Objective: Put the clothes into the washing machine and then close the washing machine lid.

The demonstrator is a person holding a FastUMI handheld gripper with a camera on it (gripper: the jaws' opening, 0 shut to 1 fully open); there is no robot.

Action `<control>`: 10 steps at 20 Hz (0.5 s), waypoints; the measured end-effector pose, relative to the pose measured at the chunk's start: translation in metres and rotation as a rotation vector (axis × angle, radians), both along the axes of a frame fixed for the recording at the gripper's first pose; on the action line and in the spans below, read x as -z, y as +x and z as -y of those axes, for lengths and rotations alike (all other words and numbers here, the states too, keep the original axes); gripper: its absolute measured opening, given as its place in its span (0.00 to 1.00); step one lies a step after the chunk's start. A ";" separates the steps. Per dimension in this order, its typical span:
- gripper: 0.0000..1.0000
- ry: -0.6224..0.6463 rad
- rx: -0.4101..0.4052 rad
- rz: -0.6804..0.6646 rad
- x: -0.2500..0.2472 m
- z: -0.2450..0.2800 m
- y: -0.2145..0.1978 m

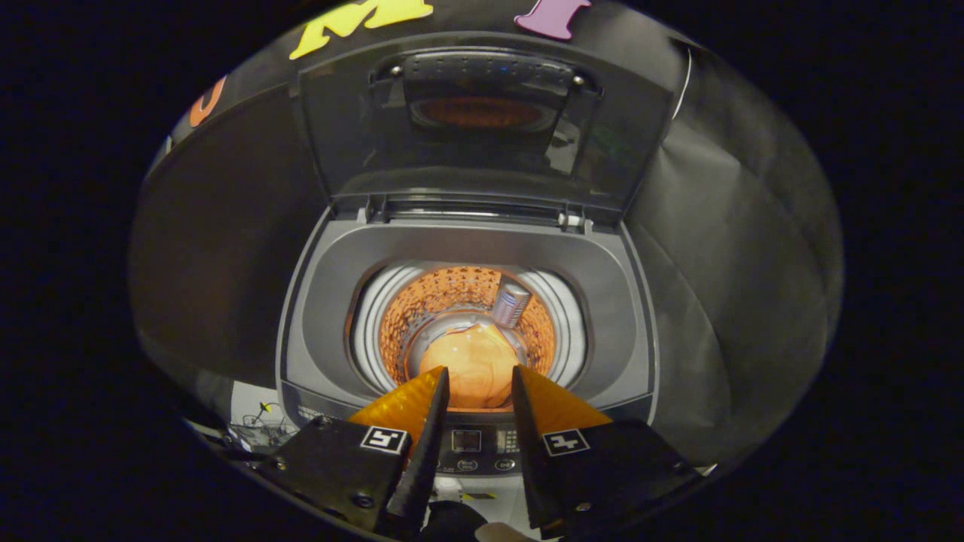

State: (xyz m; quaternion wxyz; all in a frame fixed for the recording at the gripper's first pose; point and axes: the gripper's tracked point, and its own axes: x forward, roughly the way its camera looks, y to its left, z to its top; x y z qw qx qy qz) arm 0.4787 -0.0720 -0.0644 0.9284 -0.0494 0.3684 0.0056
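With the clothes [476, 369] already lying in the drum of the washing machine [467, 301], the tongs [480, 388] are hovering open and empty, the raised lid [482, 143] standing beyond them.

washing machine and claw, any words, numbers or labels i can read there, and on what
None can be read.
Control panel on the washing machine: display and button print too small and blurred.
Claw, open above the clothes: square black-and-white markers, no words.
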 end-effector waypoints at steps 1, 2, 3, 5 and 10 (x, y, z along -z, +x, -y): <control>0.52 -0.006 -0.002 0.015 -0.005 0.001 -0.006; 0.52 -0.010 -0.006 0.033 -0.013 0.000 -0.012; 0.52 -0.015 -0.007 0.053 -0.020 0.000 -0.018; 0.52 -0.033 -0.012 0.090 -0.033 -0.001 -0.027; 0.52 -0.057 -0.040 0.172 -0.067 -0.017 -0.056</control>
